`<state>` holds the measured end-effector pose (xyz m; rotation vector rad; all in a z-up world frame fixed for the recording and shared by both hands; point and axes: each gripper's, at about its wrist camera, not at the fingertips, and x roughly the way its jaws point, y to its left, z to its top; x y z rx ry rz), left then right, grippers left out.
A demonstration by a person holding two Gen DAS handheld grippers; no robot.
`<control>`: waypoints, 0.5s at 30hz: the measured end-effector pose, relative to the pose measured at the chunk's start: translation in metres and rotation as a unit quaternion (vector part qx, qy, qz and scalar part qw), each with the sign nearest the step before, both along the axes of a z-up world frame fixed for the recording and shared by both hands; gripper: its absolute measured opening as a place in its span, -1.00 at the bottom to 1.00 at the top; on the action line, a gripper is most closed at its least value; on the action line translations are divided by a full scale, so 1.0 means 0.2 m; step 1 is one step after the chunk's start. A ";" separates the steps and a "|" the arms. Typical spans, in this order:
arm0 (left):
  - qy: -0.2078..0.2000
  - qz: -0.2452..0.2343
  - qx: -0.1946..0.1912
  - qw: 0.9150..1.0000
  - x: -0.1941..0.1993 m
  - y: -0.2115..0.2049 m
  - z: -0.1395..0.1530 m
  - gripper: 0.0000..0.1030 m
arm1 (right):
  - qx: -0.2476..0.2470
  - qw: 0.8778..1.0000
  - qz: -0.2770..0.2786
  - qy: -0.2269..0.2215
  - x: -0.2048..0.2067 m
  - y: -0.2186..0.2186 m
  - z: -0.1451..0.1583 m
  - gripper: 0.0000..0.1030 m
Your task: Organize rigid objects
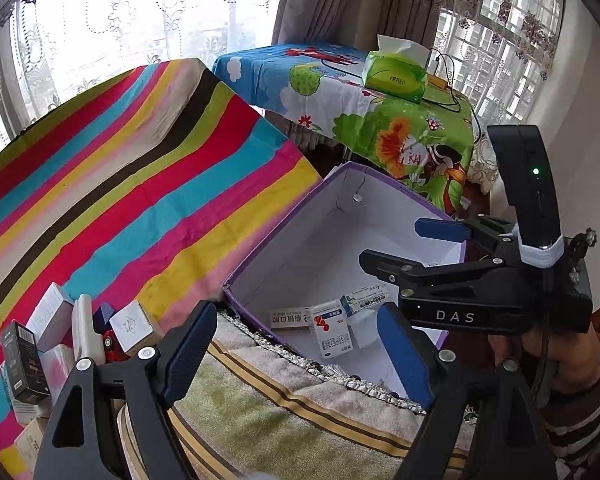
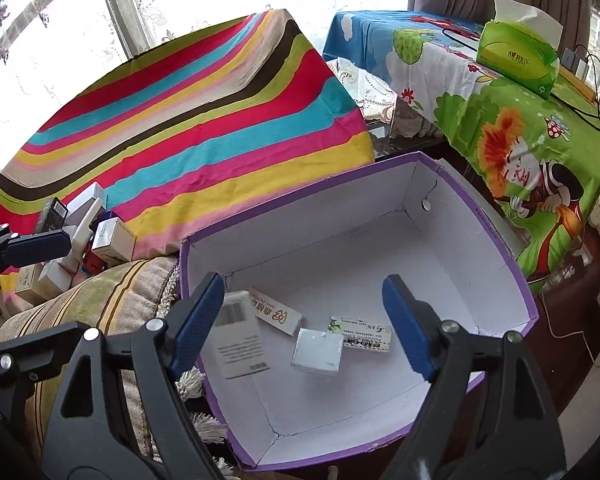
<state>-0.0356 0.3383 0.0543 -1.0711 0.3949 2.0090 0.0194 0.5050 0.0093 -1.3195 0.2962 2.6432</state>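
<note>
text: "DAS" in white letters | on: black body of the right gripper [image 1: 454, 316] | other print on small cardboard boxes in purple-rimmed box [image 2: 452, 248]: too small to read

The open purple-rimmed cardboard box with a white inside [image 2: 496, 232] stands to the right of the striped multicoloured cloth [image 2: 204, 136], its near left corner against the fringed beige striped cushion [image 2: 112, 292]. In the box lie four small packets: a white carton with a barcode [image 2: 240, 340] by the left wall, a flat white packet with red lettering [image 2: 278, 316] just behind it, a plain white square box [image 2: 318, 352] in the middle, and a printed flat packet [image 2: 364, 334] to its right. A cluster of small cartons [image 2: 100, 232] sits on the cloth's near left corner. Behind the box, a green tissue pack [image 2: 516, 56] rests on the cartoon-print tablecloth [image 2: 520, 128]
</note>
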 end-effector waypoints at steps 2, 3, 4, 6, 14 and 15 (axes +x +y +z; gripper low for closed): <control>0.006 0.016 0.007 1.000 -0.01 -0.05 0.03 0.65 | 0.004 1.000 0.005 0.000 0.00 -0.02 0.01 0.64; 0.011 0.024 0.011 1.000 -0.01 -0.07 0.04 0.67 | 0.005 1.000 0.009 0.002 -0.01 -0.03 0.01 0.65; 0.016 0.030 0.015 0.999 -0.01 -0.10 0.05 0.67 | 0.005 1.000 0.012 0.004 -0.01 -0.04 0.02 0.67; 0.023 0.040 0.023 0.999 -0.02 -0.16 0.08 0.70 | 0.010 1.000 0.019 0.005 -0.01 -0.07 0.02 0.75; 0.078 0.118 0.041 0.989 -0.04 -0.45 0.17 0.70 | 0.060 0.997 0.035 0.019 -0.04 -0.19 0.09 0.92; 0.087 0.133 0.040 0.986 -0.04 -0.49 0.18 0.70 | 0.063 0.997 0.039 0.026 -0.04 -0.21 0.11 0.94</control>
